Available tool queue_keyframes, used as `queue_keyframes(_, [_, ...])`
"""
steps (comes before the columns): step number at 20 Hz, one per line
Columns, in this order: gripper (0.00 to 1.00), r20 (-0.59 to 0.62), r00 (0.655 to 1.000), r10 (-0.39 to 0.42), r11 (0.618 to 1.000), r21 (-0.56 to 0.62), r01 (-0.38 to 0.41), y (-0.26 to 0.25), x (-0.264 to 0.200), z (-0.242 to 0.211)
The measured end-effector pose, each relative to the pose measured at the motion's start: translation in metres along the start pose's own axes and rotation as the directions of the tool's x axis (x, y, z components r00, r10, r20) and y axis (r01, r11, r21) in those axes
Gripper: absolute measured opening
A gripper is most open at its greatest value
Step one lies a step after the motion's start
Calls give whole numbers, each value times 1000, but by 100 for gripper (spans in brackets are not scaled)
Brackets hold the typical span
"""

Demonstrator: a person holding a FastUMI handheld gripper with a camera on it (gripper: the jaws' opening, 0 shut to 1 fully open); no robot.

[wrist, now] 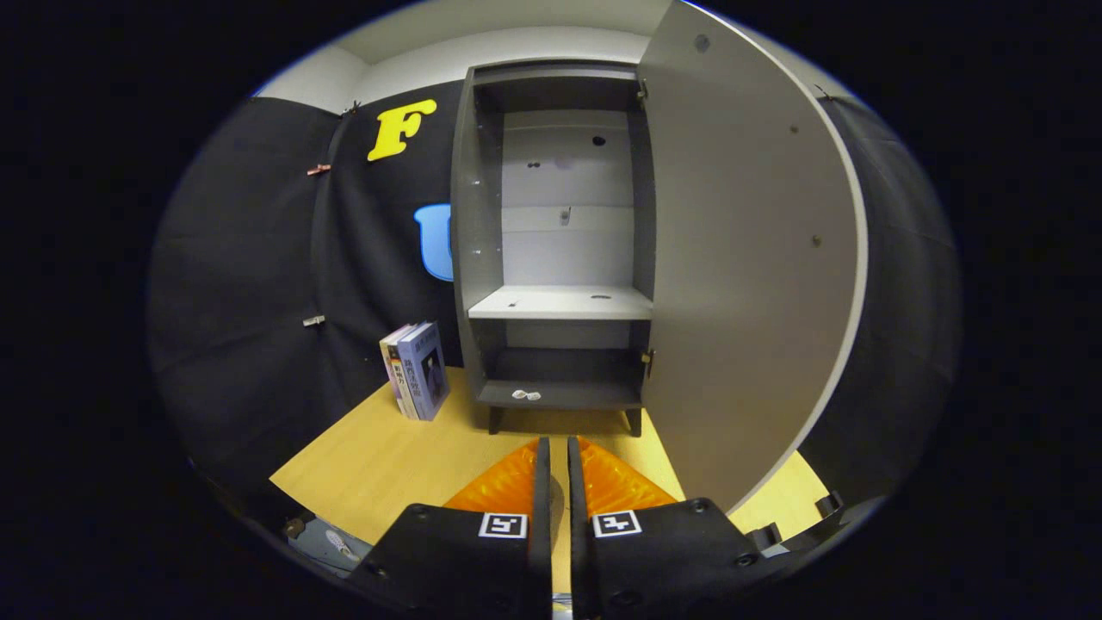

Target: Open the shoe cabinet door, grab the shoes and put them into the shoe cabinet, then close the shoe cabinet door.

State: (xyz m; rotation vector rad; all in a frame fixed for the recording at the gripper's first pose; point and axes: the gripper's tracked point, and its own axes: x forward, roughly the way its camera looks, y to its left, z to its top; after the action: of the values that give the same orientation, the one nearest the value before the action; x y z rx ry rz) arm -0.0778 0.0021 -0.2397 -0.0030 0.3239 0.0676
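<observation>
The grey shoe cabinet (560, 250) stands on the wooden table beyond my fingers, with its door (740, 258) swung wide open to the right. Inside are a pale middle shelf (560, 303) and a dark bottom shelf (560, 394); a small pale object (526, 395) lies on the bottom shelf. My gripper (558, 452) points at the cabinet's foot, its fingers nearly together with only a thin gap and nothing held between them.
A few books (417, 370) stand upright against the black cloth wall, left of the cabinet. The wooden table (379, 465) stretches ahead, and its front edge runs just left of my fingers. The open door's edge reaches close to my right finger.
</observation>
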Motion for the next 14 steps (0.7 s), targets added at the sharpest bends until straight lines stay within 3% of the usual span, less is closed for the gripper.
queue_keyframes(6, [13, -123, 992, -16, 1000, 6, 16, 40, 47, -86])
queue_keyframes(14, [13, -322, 947, -16, 1000, 16, 22, 56, 96, -194])
